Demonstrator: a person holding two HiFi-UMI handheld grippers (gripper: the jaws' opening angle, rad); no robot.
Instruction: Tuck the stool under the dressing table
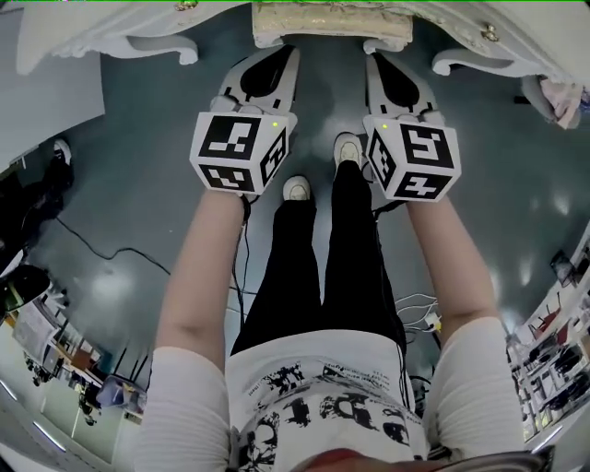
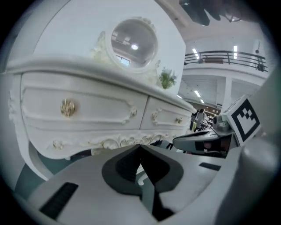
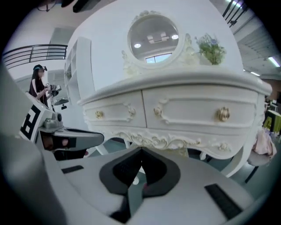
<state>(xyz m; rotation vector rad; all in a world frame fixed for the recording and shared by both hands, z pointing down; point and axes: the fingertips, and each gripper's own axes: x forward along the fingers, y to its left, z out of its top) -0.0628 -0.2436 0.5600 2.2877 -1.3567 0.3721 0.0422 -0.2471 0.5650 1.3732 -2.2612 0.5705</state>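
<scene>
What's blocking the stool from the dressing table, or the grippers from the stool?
Nothing visible. The stool sits between the front legs of the dressing table, with bare floor beside it. The left gripper and right gripper, fingers shut and empty, point straight at it with nothing between.

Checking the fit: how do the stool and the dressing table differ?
The stool is cream and narrow; the dressing table is white and far wider. The dressing table carries gold-knobbed drawers and a round mirror; the stool shows neither. Both are pale.
</scene>
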